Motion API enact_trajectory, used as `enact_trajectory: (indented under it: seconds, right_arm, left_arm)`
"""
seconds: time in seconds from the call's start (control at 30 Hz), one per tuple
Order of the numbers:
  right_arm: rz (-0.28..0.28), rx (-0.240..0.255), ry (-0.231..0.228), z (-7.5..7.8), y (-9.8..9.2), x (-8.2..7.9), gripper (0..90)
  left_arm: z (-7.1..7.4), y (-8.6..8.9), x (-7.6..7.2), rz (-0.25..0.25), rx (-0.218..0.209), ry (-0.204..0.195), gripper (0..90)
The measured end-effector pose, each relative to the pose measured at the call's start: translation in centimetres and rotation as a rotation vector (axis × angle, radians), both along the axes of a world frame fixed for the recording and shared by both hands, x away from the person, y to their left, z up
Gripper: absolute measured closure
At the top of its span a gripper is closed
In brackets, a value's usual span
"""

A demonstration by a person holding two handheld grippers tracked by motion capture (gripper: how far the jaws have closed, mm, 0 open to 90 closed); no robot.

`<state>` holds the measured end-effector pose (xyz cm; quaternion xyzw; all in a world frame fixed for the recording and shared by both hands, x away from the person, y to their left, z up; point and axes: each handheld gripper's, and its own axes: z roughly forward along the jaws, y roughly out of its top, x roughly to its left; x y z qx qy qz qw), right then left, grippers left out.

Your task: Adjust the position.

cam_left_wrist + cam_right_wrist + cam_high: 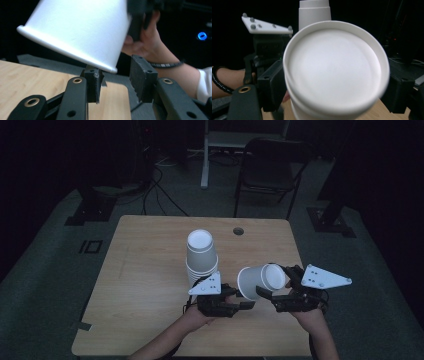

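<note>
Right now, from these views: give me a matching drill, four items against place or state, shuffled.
1. held cup
2. cup stack
3. chair
4. left gripper

a. upside down on the table
b. on the floor beyond the table
c. lying sideways, clamped in the right gripper
d. jaws apart, just under a cup's rim

Pairs: 1-c, 2-a, 3-b, 4-d
</note>
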<state>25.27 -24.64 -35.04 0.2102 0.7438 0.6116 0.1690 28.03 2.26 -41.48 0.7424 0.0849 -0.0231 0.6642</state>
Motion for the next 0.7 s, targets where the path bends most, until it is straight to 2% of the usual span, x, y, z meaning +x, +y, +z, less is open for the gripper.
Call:
enact_trajectory:
  seconds: [0.03, 0.07, 0.1, 0.27, 0.4, 0.53, 0.57, 0.7]
  right_arm:
    - [0.006, 0.007, 0.003, 0.0, 0.0, 0.0, 19.4]
    - [0.008, 0.003, 0.000, 0.0, 0.0, -0.1, 19.4]
    - [0.014, 0.005, 0.001, 0.0, -0.1, -0.1, 19.4]
    - [0.009, 0.009, 0.006, -0.1, -0.4, -0.1, 19.4]
    - [0.007, 0.013, 0.016, -0.3, -0.5, -0.1, 19.5]
    - [0.011, 0.033, 0.027, -0.6, -0.8, 0.0, 19.5]
    - [0.017, 0.042, 0.032, -0.7, -0.9, 0.0, 19.5]
    - [0.028, 0.059, 0.054, -1.1, -1.2, 0.0, 19.4]
  left_arm:
    - [0.1, 0.1, 0.0, 0.009, -0.007, -0.001, 70.6]
    - [0.1, 0.2, 0.1, -0.014, -0.011, 0.013, 73.0]
    - [0.2, 0.3, 0.2, -0.013, -0.015, 0.007, 74.7]
    - [0.3, 0.5, 0.3, -0.028, -0.023, 0.039, 79.0]
    - [0.3, 0.7, 0.3, -0.018, -0.021, 0.045, 78.9]
    - [0.5, 1.1, 0.4, -0.026, -0.053, 0.068, 78.5]
    - [0.6, 1.2, 0.4, -0.011, -0.054, 0.054, 78.6]
    - [1.0, 1.3, 0.2, -0.041, -0.041, 0.047, 82.5]
